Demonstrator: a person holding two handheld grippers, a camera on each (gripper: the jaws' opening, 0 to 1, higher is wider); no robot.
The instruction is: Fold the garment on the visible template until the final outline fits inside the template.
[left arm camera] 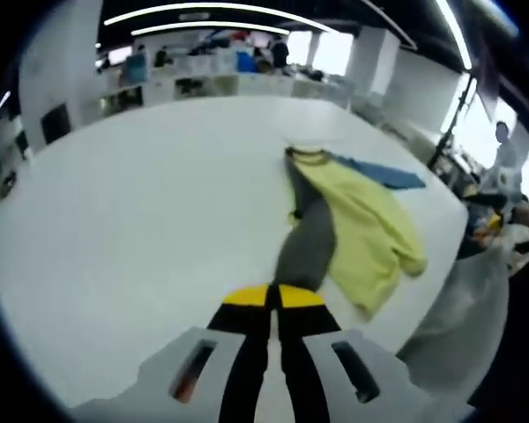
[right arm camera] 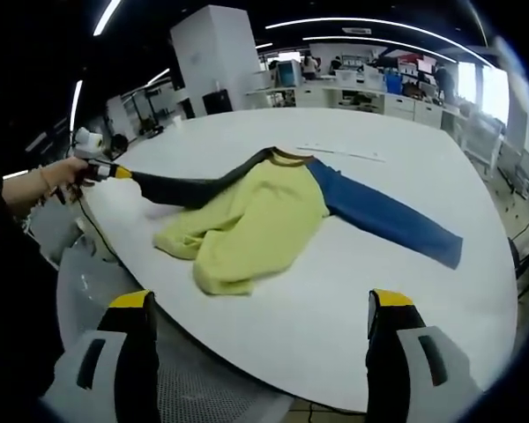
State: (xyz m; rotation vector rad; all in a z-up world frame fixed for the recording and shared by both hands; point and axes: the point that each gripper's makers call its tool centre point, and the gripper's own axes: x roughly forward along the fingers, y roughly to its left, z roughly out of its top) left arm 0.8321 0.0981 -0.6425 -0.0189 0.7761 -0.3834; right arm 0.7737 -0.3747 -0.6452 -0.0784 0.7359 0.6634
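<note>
Between the clenched left gripper's (left arm camera: 274, 300) jaws, grey sleeve (left arm camera: 307, 242) stretched taut, yellow garment (right arm camera: 256, 220) ahead on white table (right arm camera: 379, 300), blue sleeve (right arm camera: 388, 222) beyond, right gripper (right arm camera: 257, 326) released, nothing held.

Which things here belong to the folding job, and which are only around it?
Job: garment, its grey sleeve held in the shut left gripper, its blue sleeve, open right gripper, table.
Around: desks, pillar.

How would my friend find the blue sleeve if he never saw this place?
Look at the big white table. A yellow top lies crumpled on it. One sleeve stretches out flat from the collar and is blue; the other sleeve is dark grey and pinched by the left gripper.
</note>
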